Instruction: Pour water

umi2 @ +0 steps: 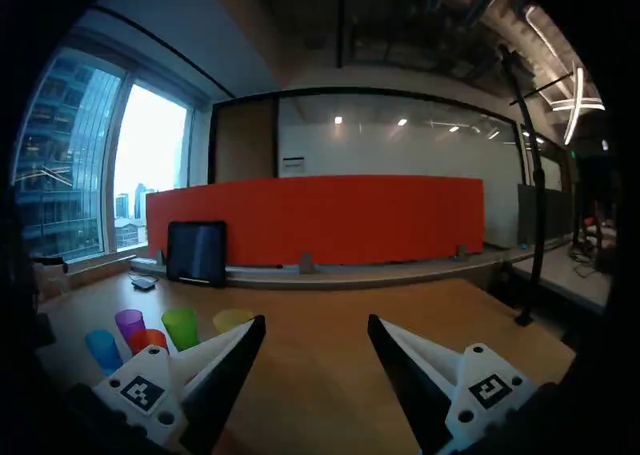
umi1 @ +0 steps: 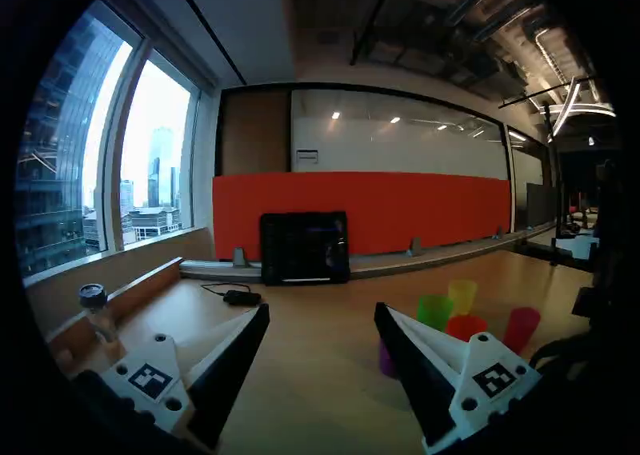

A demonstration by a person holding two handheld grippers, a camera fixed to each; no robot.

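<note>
Several coloured plastic cups stand on the wooden table. In the left gripper view a green cup, a yellow cup, an orange-red cup, a pink cup and a purple cup sit beyond my right finger. My left gripper is open and holds nothing. A clear bottle with a dark cap stands at the far left. In the right gripper view a blue cup, purple cup, red cup, green cup and yellow cup stand at lower left. My right gripper is open and empty.
A dark tablet leans against the orange partition at the table's back; it is also in the right gripper view as the tablet. A small black device with a cable lies before it. Windows line the left side. A black pole rises at the right.
</note>
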